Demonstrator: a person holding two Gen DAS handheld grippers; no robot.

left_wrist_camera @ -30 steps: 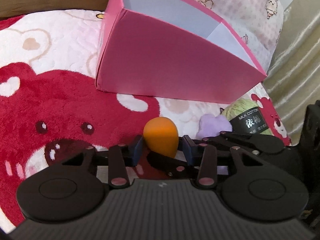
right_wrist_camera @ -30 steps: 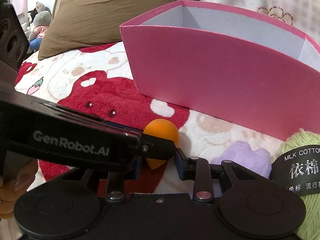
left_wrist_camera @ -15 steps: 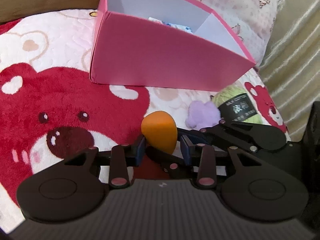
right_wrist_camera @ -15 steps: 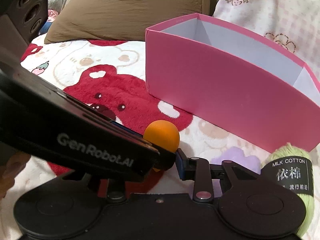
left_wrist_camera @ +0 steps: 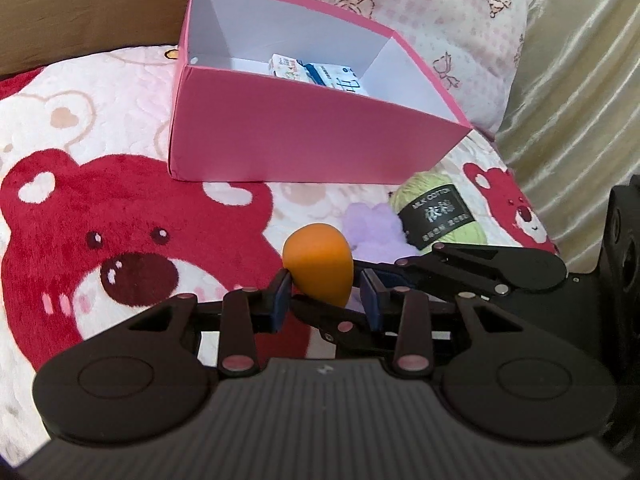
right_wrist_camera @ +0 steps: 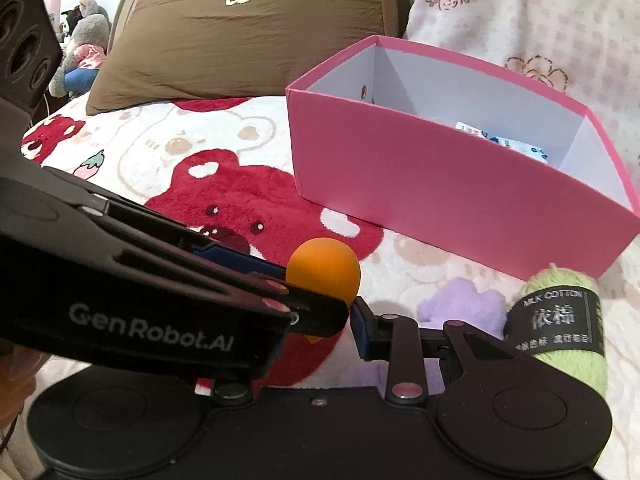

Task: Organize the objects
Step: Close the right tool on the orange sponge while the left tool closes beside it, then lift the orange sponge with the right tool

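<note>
An orange egg-shaped sponge [left_wrist_camera: 319, 269] is pinched between the blue pads of my left gripper [left_wrist_camera: 324, 300], held above the blanket. It also shows in the right wrist view [right_wrist_camera: 325, 271], where my left gripper crosses in front from the left. My right gripper [right_wrist_camera: 320, 330] sits just under and beside the sponge; its right finger [right_wrist_camera: 362, 334] is clear of it and its left finger is hidden. The open pink box [left_wrist_camera: 304, 140] stands beyond, with small cartons [left_wrist_camera: 316, 74] inside.
A purple plush piece [left_wrist_camera: 374, 232] and a green yarn ball [left_wrist_camera: 440, 210] with a black label lie on the bear-print blanket [left_wrist_camera: 100, 240] right of the sponge. A brown pillow [right_wrist_camera: 248, 28] and a pink checked pillow [right_wrist_camera: 520, 12] lie behind the box. A curtain [left_wrist_camera: 580, 80] hangs at right.
Both grippers have risen and drawn back from the pink box, lifting the orange sponge; the box's inside and its cartons now show.
</note>
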